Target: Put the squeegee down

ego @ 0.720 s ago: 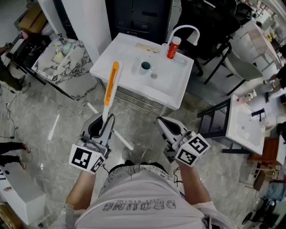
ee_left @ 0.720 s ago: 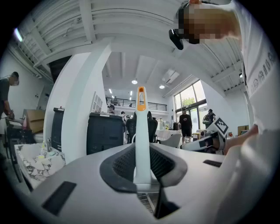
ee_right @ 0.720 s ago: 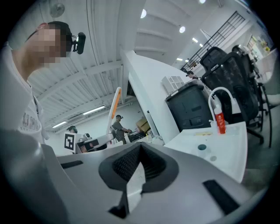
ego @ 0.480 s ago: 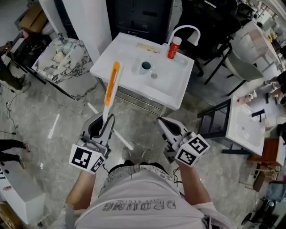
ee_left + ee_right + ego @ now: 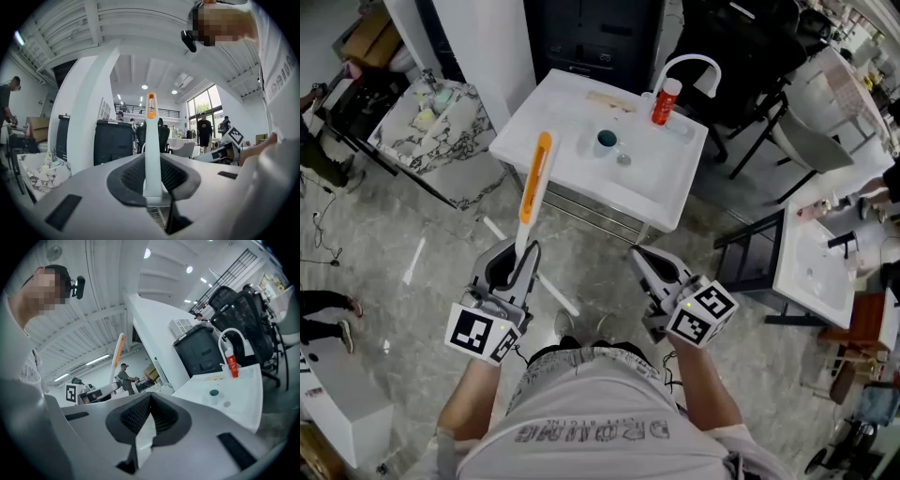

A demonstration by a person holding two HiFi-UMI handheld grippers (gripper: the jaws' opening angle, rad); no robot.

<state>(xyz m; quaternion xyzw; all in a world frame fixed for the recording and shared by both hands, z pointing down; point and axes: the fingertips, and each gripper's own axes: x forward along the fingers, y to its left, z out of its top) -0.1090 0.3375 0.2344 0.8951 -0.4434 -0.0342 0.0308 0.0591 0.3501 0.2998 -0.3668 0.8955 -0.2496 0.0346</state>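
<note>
We hold both arms out in front of our waist, forearms roughly side by side and well apart, each claw pointing ahead and about level over the grey marbled floor (image 5: 441, 244). The left claw (image 5: 522, 255) is closed on the long white-handled squeegee with an orange plastic end (image 5: 534, 183): in the left gripper view the dark ribbed pads press on the white handle's lower end from both sides, and the handle runs straight out along the middle of the jaws. From the head view the squeegee reaches forward from the left claw, clear of the floor and resting on nothing, and its orange end lies over the near left edge of the white rectangular surface (image 5: 656, 187) in the picture; we cannot tell how high above that edge it is. The right claw (image 5: 649, 265) has hold of nothing: in the right gripper view its pads meet at the tips with only a thin wedge of gap behind them. Its black-and-white marker cube (image 5: 703, 314) sits nearest our body, as does the left one (image 5: 478, 333). On the surface stand a red bottle with a white cap (image 5: 662, 101) and a small teal-topped cup (image 5: 605, 141), both well apart from the squeegee.
</note>
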